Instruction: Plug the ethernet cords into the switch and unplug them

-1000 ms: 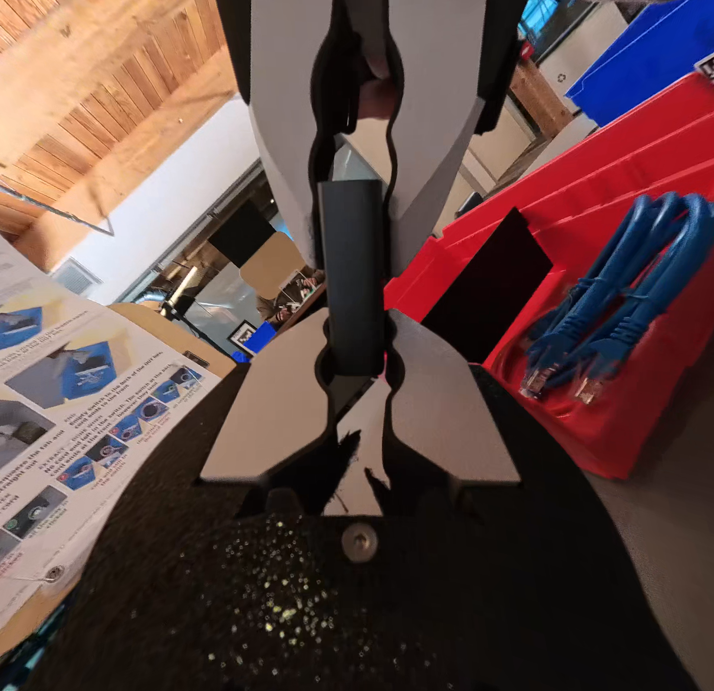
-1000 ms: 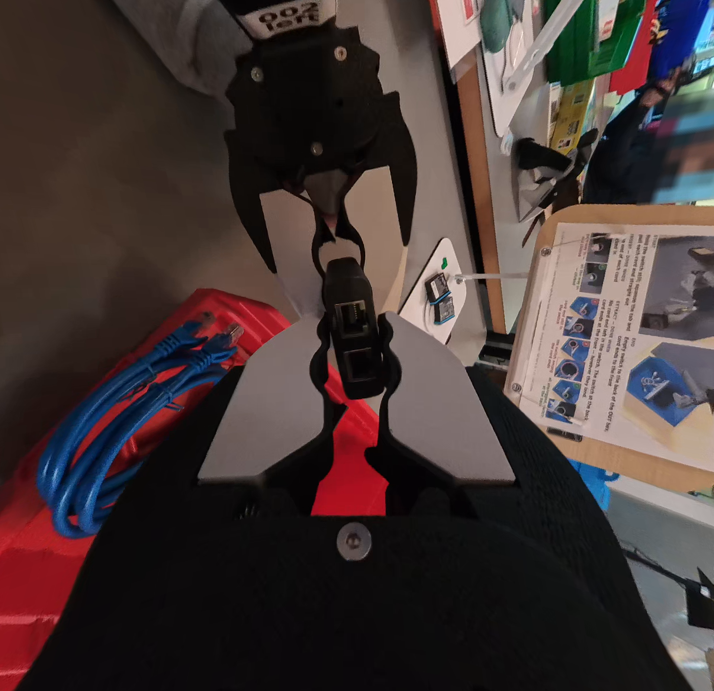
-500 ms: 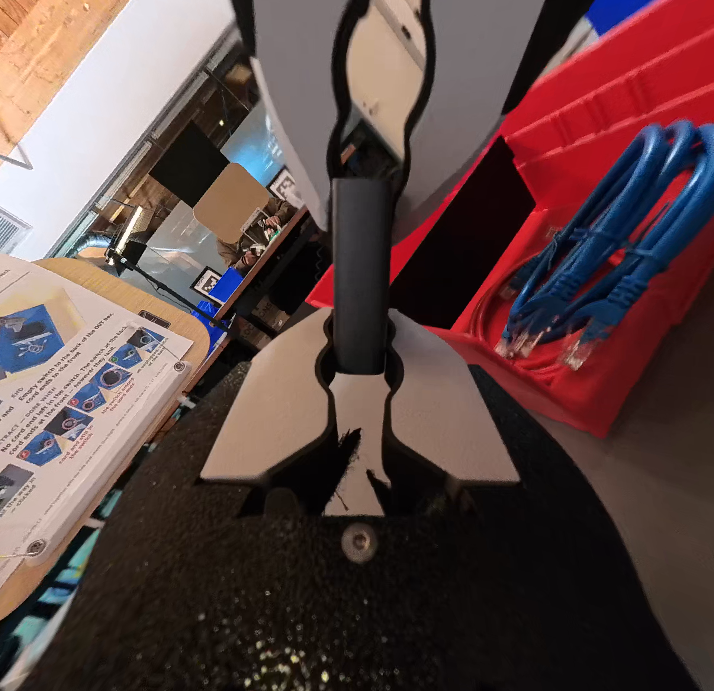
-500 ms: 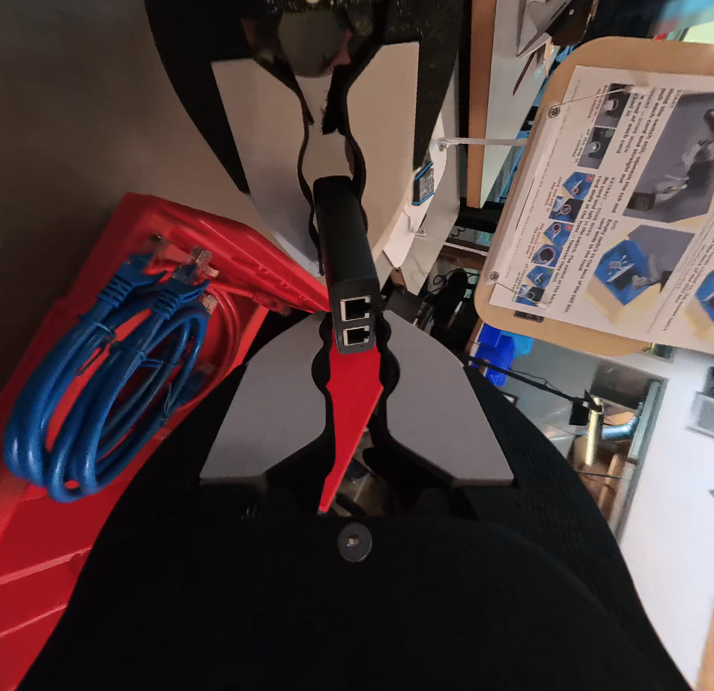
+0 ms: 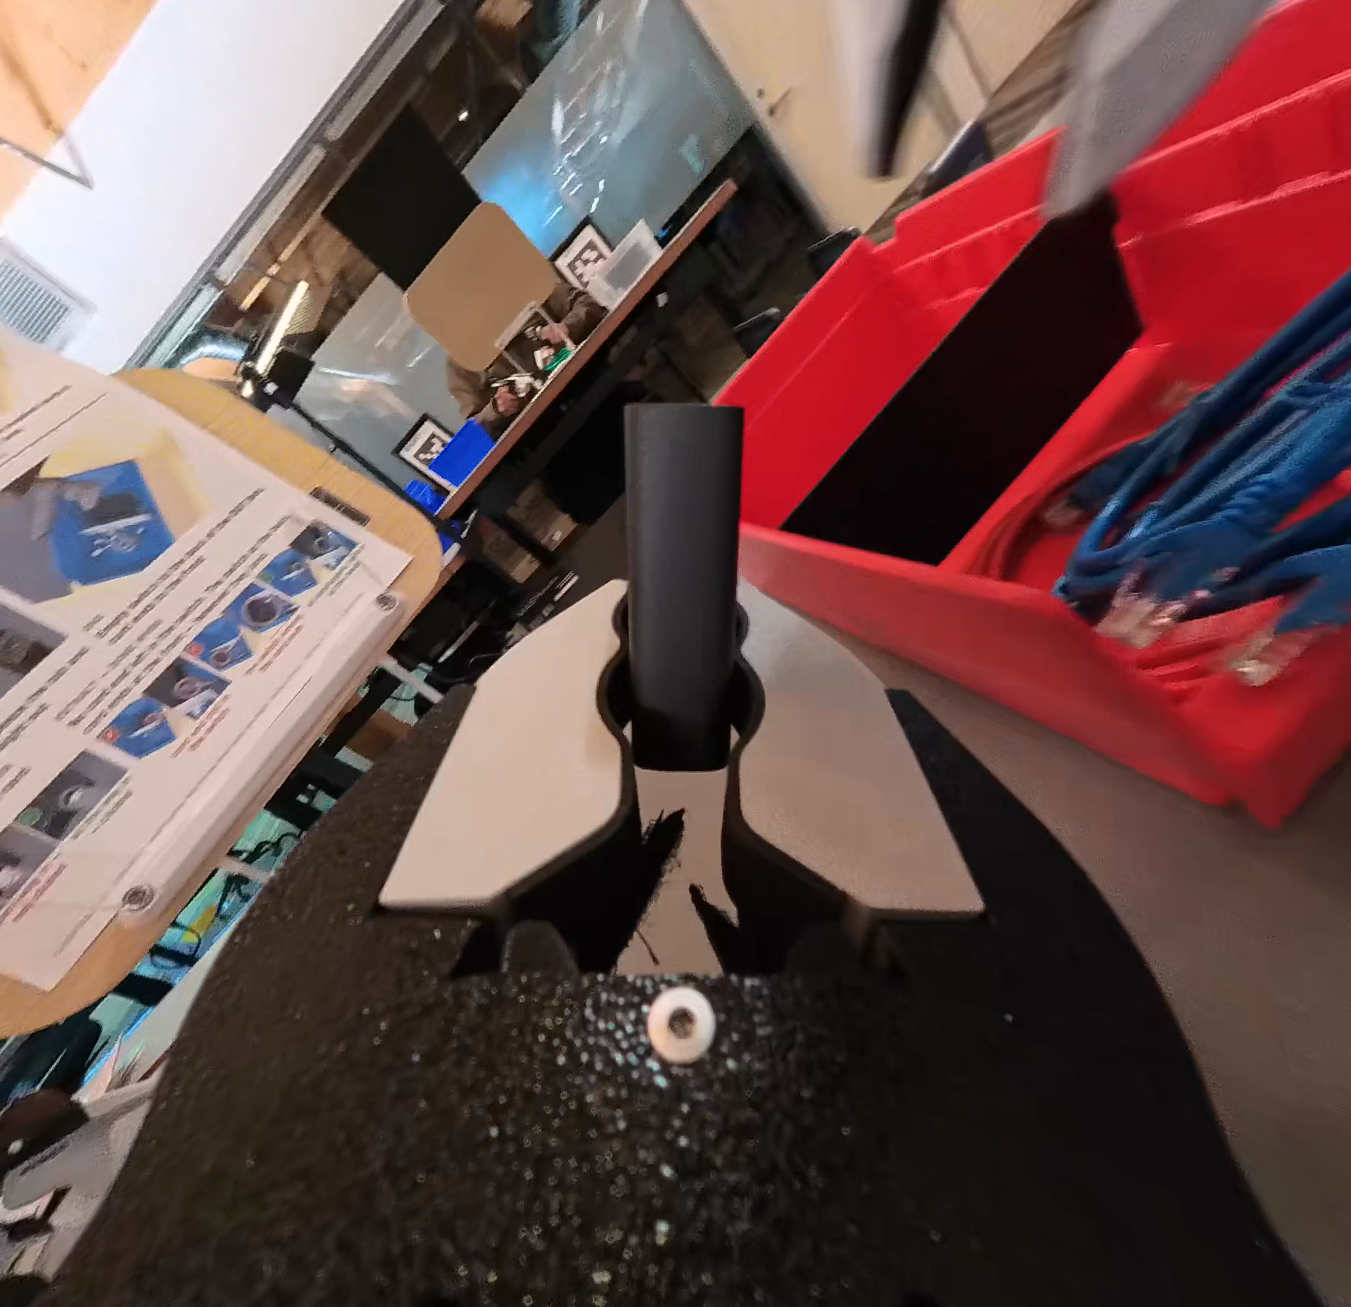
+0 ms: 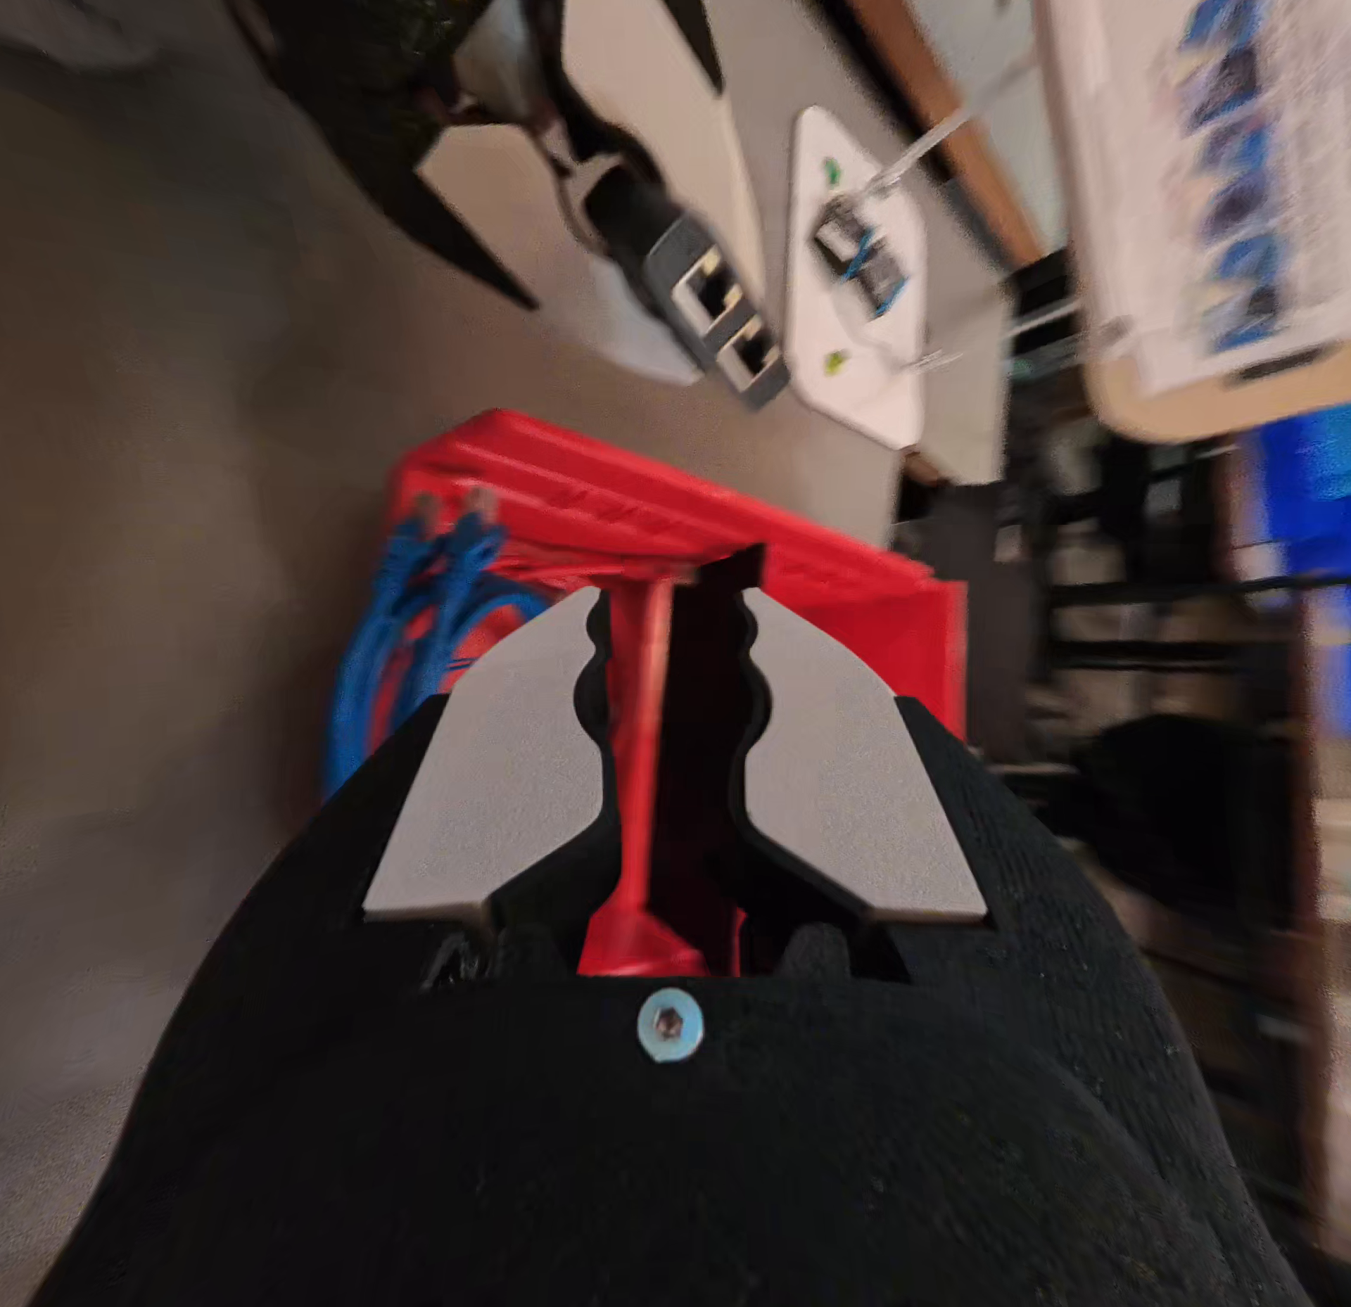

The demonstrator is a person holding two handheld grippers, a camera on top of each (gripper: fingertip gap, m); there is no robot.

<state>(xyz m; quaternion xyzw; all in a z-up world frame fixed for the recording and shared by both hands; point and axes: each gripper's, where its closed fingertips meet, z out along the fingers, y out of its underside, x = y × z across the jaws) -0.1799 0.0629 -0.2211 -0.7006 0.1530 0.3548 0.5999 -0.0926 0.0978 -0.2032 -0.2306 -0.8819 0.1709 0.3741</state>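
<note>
The left gripper [image 5: 683, 658] was clamped on the switch [image 5: 683, 570], a slim, matte black bar with rounded edges that stood up out of the scalloped notches between the fingers; both pale grey, flat-faced fingers [image 5: 526, 746] pressed against its lower sides, and the gripper's body below them was black with a coarse, speckled grain. From the right wrist view the same switch [image 6: 702, 300] showed its far end: a grey face with two square ports set one beside the other, metal-lined, the picture there smeared by motion. The right gripper [image 6: 676, 658] stood with its fingers apart and nothing between them; through the gap showed only the red bin [image 6: 841, 563] beyond, a glossy moulded plastic box with ribbed walls and an inner divider; its own body was a finer-textured black. The ethernet cords [image 5: 1206, 534] lay coiled in that bin, blue, round-jacketed and bundled in loops, their clear plastic plugs [image 5: 1140, 614] pointing toward the bin's rim; none was in a port. The bin rested on a smooth grey-brown table [image 5: 1096, 870]. To the left stood a rounded wooden board [image 5: 307, 439] with a printed instruction sheet [image 5: 183, 614] fixed to it by screws at the corners.
</note>
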